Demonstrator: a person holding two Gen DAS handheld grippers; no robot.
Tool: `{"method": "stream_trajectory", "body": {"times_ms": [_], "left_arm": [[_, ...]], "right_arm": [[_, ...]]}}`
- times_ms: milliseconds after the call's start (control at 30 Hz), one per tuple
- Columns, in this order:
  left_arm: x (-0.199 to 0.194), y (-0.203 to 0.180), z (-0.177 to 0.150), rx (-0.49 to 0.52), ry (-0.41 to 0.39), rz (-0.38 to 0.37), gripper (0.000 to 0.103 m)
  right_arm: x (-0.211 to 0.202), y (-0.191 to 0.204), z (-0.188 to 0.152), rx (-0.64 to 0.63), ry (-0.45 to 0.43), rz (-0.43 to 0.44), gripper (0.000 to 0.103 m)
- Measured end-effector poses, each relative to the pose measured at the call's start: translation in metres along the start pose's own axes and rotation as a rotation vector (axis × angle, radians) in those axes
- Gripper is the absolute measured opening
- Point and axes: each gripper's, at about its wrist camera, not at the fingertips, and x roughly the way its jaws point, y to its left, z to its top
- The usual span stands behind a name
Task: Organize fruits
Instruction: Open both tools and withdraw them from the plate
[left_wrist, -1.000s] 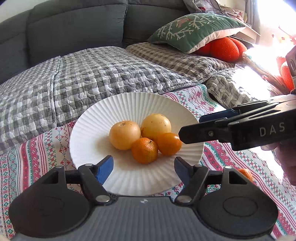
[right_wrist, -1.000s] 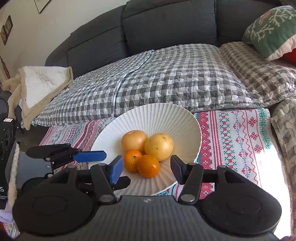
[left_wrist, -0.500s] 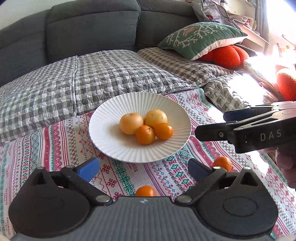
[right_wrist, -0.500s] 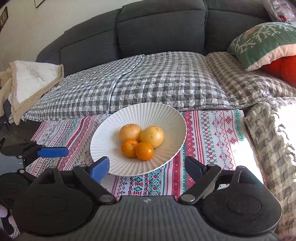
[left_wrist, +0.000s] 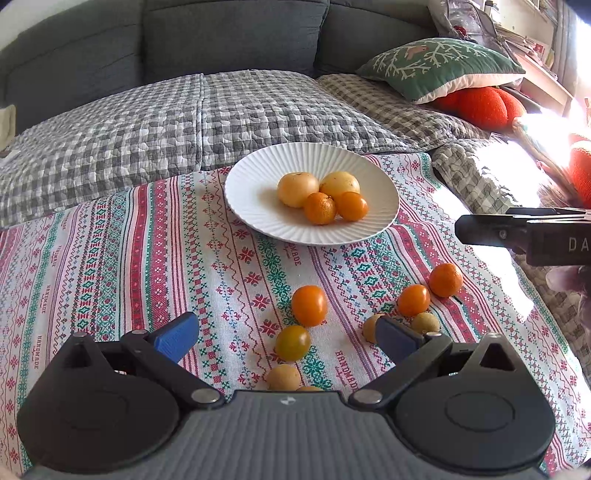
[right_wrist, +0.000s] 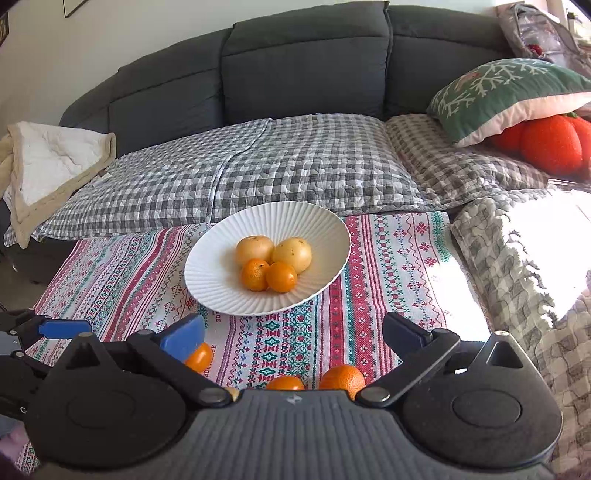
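Your left hand-held gripper (left_wrist: 286, 338) and right hand-held gripper (right_wrist: 293, 332) are both gaping wide and empty, jaws having just been opening as you are backing off the plate (left_wrist: 255, 206). Four fruits (left_wrist: 320, 196) are sitting there; loose fruits (left_wrist: 309, 305) are now showing on the table (left_wrist: 110, 266), awaiting pickup.

Left gripper (left_wrist: 284, 338): jaws wide apart, nothing between pads, pointing steeply down. Right gripper (right_wrist: 293, 332): jaws just been opening, now spread wide, nothing gripped, angled down less steeply. Both blue-padded. Right gripper enters left wrist view from right edge; blurred patch beneath it is probably person's hand (left_wrist: 572, 280).
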Motion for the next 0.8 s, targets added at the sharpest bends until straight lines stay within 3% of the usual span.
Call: {"method": "stream_trajectory", "body": {"times_ms": [300, 433, 800], "left_arm": [[-0.006, 0.002, -0.028, -0.053, 0.000, 0.001, 0.098], [-0.007, -0.003, -0.039, -0.020, 0.003, 0.004, 0.099], [-0.006, 0.006, -0.069, -0.044, 0.005, 0.040, 0.099]], "right_arm": [[-0.006, -0.002, -0.027, -0.007, 0.036, 0.020, 0.103], [-0.008, -0.002, -0.036, -0.020, 0.049, 0.030, 0.103], [-0.004, -0.001, -0.065, -0.093, 0.050, -0.022, 0.103]]}}
